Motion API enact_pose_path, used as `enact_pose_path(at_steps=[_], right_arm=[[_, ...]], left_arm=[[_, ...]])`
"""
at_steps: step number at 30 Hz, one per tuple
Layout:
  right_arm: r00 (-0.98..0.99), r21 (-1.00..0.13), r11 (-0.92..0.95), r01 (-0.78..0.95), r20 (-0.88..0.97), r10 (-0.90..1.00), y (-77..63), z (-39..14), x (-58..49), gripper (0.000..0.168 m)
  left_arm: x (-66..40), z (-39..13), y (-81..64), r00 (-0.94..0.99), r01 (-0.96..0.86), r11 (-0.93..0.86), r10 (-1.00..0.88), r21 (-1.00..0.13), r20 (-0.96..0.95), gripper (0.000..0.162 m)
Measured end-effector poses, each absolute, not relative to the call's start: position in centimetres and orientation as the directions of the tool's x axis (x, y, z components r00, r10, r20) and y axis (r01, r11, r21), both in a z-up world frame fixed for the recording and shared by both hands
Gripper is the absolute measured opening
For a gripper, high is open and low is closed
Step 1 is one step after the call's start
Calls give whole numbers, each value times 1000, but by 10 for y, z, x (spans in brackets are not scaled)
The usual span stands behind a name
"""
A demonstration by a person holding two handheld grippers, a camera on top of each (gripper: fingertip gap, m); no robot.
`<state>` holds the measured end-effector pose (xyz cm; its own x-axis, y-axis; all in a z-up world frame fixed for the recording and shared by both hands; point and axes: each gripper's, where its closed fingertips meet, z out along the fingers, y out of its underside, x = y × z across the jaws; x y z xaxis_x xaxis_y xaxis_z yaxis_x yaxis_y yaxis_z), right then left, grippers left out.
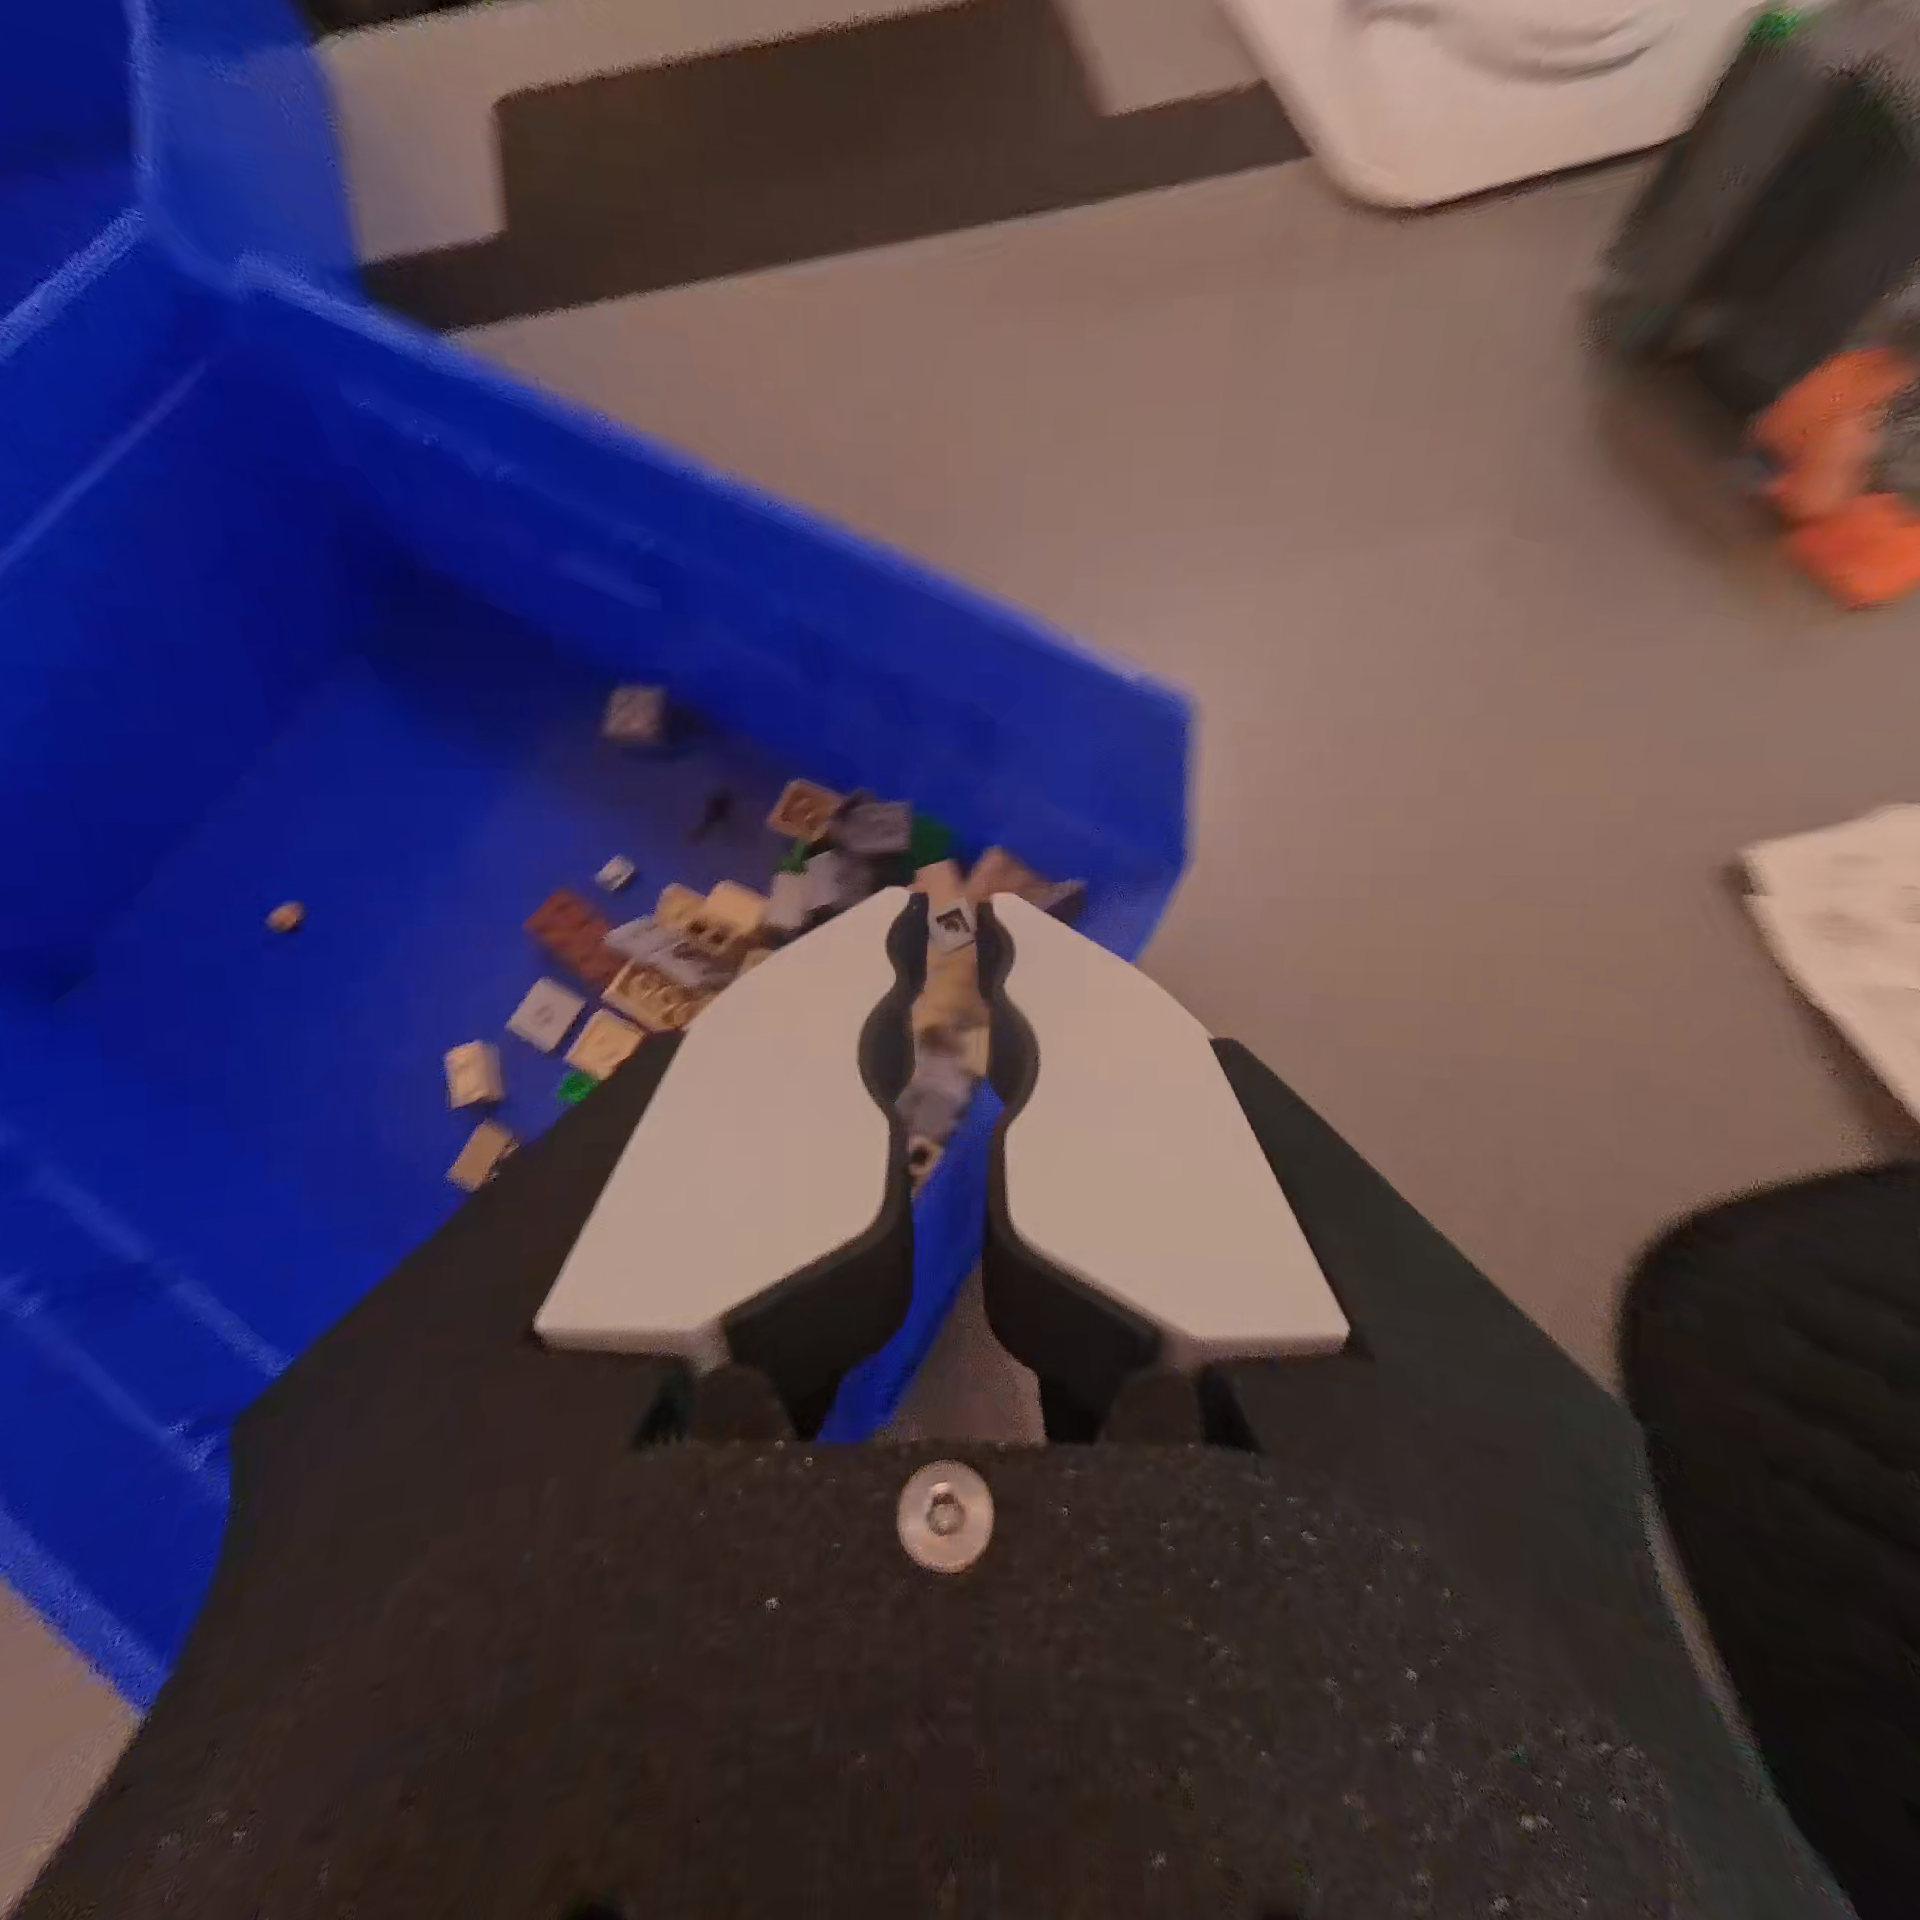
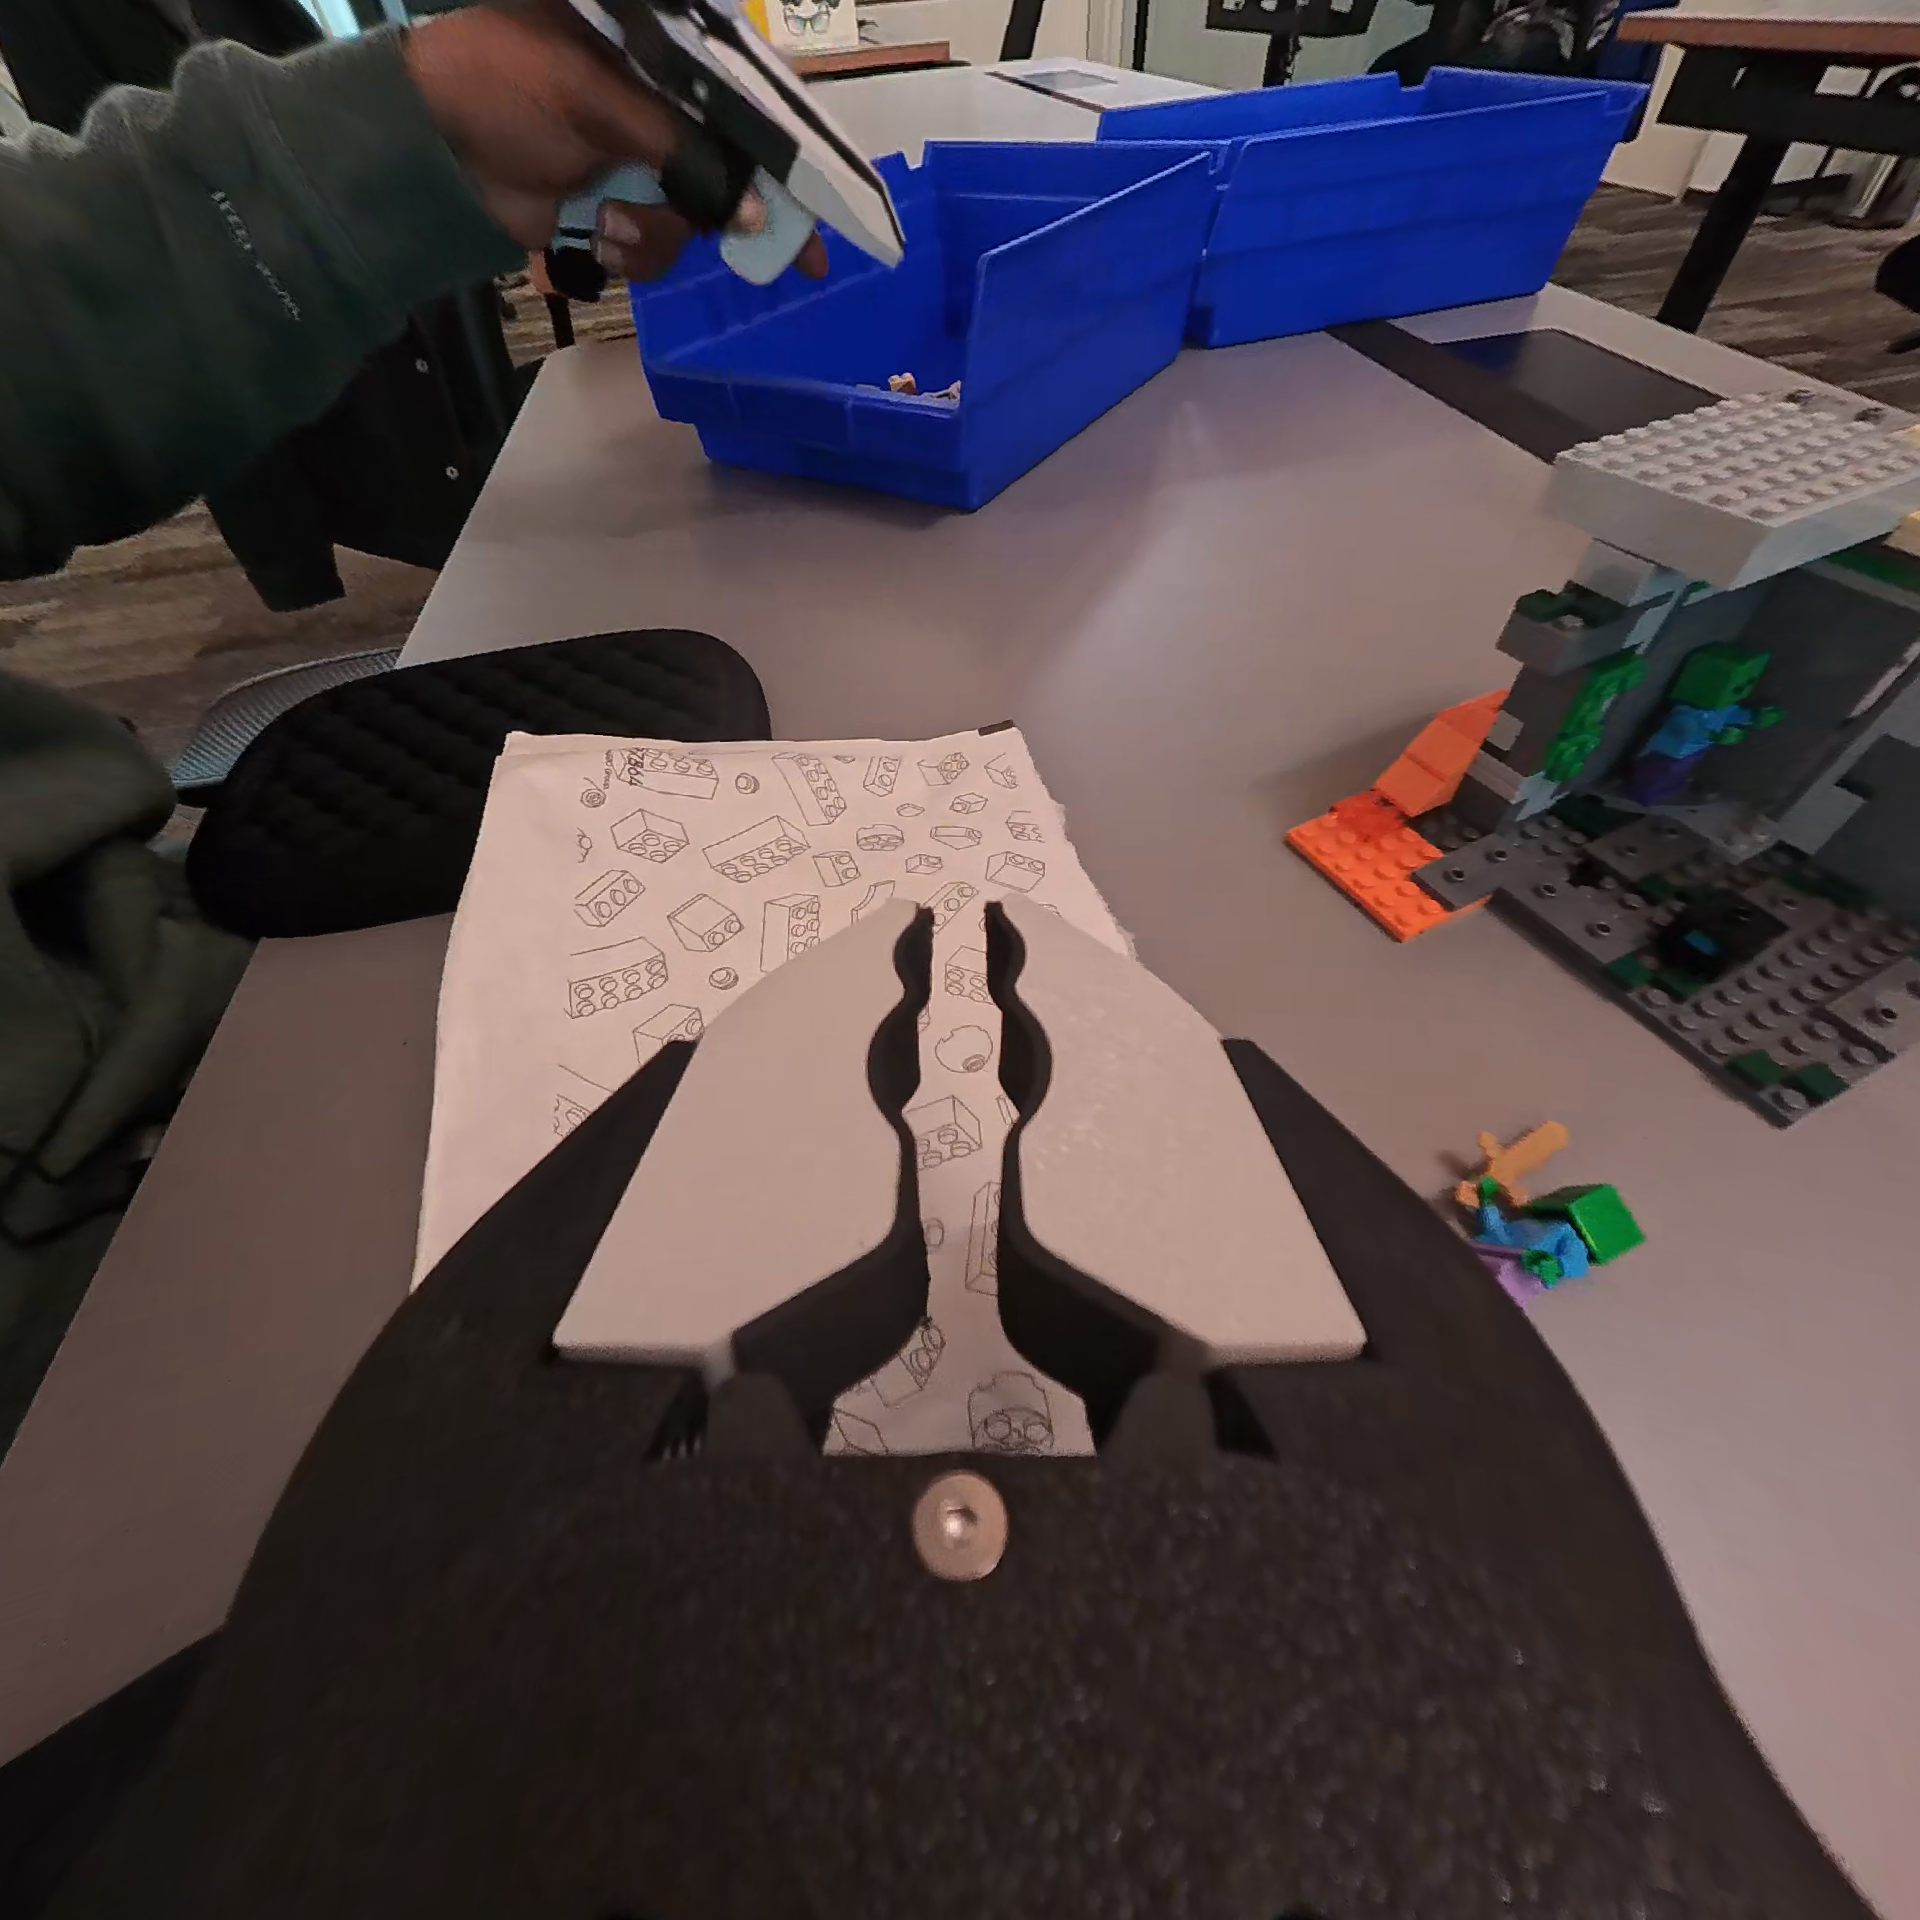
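My left gripper [image 1: 952, 916] hangs over the right end of a blue bin [image 1: 727, 561] and is shut on a small grey brick piece [image 1: 954, 927] at its fingertips. A pile of small tan, grey and brown bricks [image 1: 675, 966] lies on the bin floor just below. The view is motion-blurred. In the right wrist view the left gripper [image 2: 883, 234], held in a hand, is above the same bin [image 2: 831, 436]. My right gripper [image 2: 954, 914] hovers over a white sheet printed with brick drawings [image 2: 727, 831]. Its jaws are nearly closed with a narrow gap and hold nothing.
A grey brick building with orange plates [image 2: 1714, 727] stands on the table at right; it shows blurred in the left wrist view [image 1: 1787, 364]. A small green and blue figure [image 2: 1548, 1226] lies near it. A second blue bin [image 2: 1403, 208] sits behind. A black chair pad [image 2: 468, 769] touches the table edge. Across from one pair of fingers to the other is roughly 35 centimeters.
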<state>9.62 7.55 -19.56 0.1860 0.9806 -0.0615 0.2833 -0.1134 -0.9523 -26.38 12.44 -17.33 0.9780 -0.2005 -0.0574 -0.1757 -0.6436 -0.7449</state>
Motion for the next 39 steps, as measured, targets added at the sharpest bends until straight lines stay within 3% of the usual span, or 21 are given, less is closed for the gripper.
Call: enact_pose_path(at_steps=[8,13,21,26,29,35,39], right_arm=[[175,-941,-106,320,-52,983,73,-202,95,8],[174,-936,-116,331,-60,983,73,-205,95,8],[165,-925,-121,360,-64,984,71,-212,93,8],[165,-921,-124,369,-67,984,71,-214,93,8],[164,-919,-127,374,-70,984,71,-216,93,8],[174,-917,-125,379,-62,983,73,-216,94,7],[261,-935,-122,333,-33,965,89,-206,103,6]], left_arm=[[-308,-222,140,996,-89,-768,-52,-634,-77,10],[-307,-228,141,996,-86,-775,-69,-627,-52,32],[-281,-221,134,980,-163,-741,-198,-651,-20,45],[-261,-217,128,959,-178,-722,-280,-668,48,33],[-251,-213,124,939,-164,-726,-322,-667,120,45],[-236,-199,123,924,-192,-668,-370,-719,96,39],[-207,-185,118,889,-311,-575,-458,-756,-17,26]])
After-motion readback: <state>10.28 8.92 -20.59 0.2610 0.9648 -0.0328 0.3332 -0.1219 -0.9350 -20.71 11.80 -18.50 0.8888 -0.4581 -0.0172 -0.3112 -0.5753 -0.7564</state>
